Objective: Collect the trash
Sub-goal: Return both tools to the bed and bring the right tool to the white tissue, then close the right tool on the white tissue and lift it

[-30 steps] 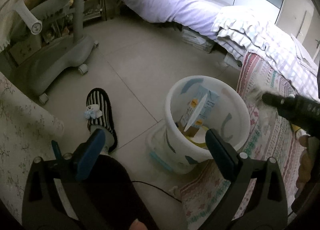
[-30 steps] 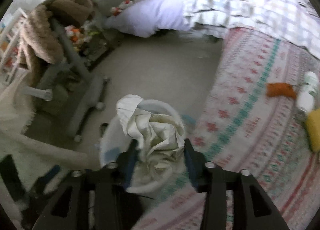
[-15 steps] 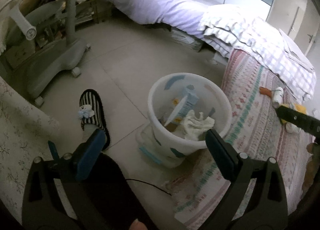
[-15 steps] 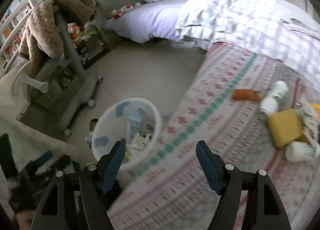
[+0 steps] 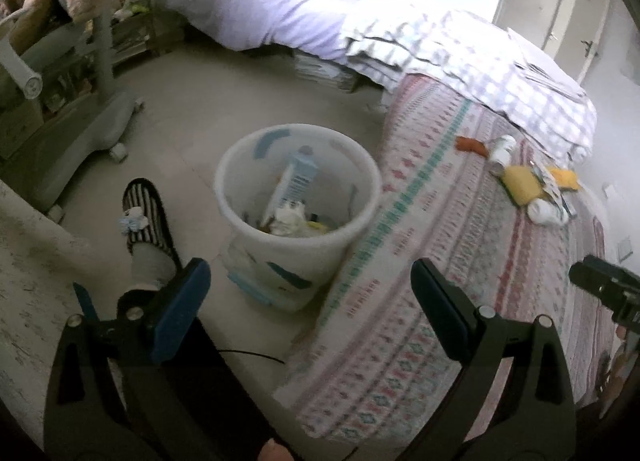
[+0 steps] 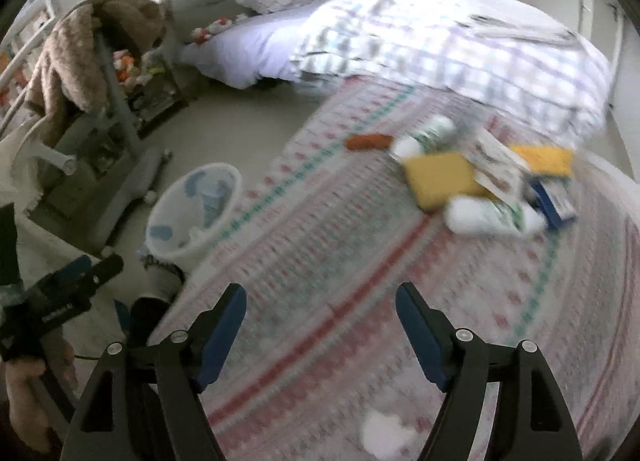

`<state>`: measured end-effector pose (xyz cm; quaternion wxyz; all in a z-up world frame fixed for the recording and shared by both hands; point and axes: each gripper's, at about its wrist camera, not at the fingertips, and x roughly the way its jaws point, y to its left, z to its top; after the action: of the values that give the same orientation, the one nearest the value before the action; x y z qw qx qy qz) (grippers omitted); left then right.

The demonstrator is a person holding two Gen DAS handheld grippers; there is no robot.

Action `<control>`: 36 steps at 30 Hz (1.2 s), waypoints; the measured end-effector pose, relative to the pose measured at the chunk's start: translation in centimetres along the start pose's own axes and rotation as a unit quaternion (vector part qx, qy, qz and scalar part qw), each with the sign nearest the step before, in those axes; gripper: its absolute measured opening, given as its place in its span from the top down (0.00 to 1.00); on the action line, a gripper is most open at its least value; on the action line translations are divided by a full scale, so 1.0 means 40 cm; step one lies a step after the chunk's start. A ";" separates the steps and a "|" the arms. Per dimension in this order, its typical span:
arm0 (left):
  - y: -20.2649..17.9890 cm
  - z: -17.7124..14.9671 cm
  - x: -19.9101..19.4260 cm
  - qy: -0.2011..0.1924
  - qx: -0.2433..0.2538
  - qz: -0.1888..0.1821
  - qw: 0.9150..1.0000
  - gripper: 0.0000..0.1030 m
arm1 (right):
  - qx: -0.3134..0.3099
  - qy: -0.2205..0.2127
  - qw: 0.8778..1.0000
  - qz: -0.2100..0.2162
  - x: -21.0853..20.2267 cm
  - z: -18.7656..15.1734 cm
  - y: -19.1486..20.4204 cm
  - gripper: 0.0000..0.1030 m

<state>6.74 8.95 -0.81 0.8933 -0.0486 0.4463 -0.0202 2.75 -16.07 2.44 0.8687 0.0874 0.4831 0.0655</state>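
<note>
A white waste bin (image 5: 298, 197) with blue marks stands on the floor beside the patterned bedspread (image 5: 460, 261); it holds a blue carton, crumpled paper and other scraps. It also shows in the right wrist view (image 6: 192, 213). My left gripper (image 5: 308, 301) is open and empty, above and in front of the bin. My right gripper (image 6: 320, 321) is open and empty over the bedspread (image 6: 360, 261). Trash lies ahead of it: an orange wrapper (image 6: 368, 141), a yellow packet (image 6: 440, 177), a white bottle (image 6: 492, 217), a blue box (image 6: 556, 201). A white paper wad (image 6: 386, 435) lies near the fingers.
A striped slipper on a foot (image 5: 146, 217) is left of the bin. A grey wheeled stand (image 5: 80, 121) draped with a brown blanket stands at the left. A checked quilt (image 5: 480, 61) and a lilac bed lie beyond.
My right gripper let the crumpled paper fall into the bin, opened, and swung right over the bedspread toward the trash pile. My left gripper pulled back from the bin a little.
</note>
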 end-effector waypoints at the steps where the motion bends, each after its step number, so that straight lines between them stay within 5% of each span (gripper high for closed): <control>1: -0.016 -0.009 -0.005 -0.004 0.007 -0.002 1.000 0.01 | 0.011 0.005 1.000 -0.004 -0.005 -0.021 -0.021 0.24; 10: -0.103 -0.087 -0.008 0.006 0.046 -0.003 0.999 0.01 | 0.062 0.014 0.997 -0.040 -0.014 -0.177 -0.142 0.24; 22: -0.166 -0.156 -0.010 0.024 0.045 -0.038 0.998 0.01 | 0.047 0.008 0.998 -0.047 0.012 -0.266 -0.135 0.25; 30: -0.174 -0.160 0.013 0.037 0.048 -0.040 0.997 0.01 | 0.007 0.015 0.999 -0.048 0.049 -0.259 -0.089 0.57; 32: -0.182 -0.157 0.017 0.039 0.052 -0.042 0.997 0.01 | 0.001 0.019 0.999 -0.033 0.049 -0.256 -0.078 0.78; 36: -0.213 -0.146 0.020 0.038 0.071 -0.048 0.996 0.01 | 0.007 0.008 0.999 -0.045 0.027 -0.236 -0.090 0.81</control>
<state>2.62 0.02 -4.05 0.8750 -0.0058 0.4744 -0.0966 -4.62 -18.53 -4.13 0.8663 0.0712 0.4939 0.0241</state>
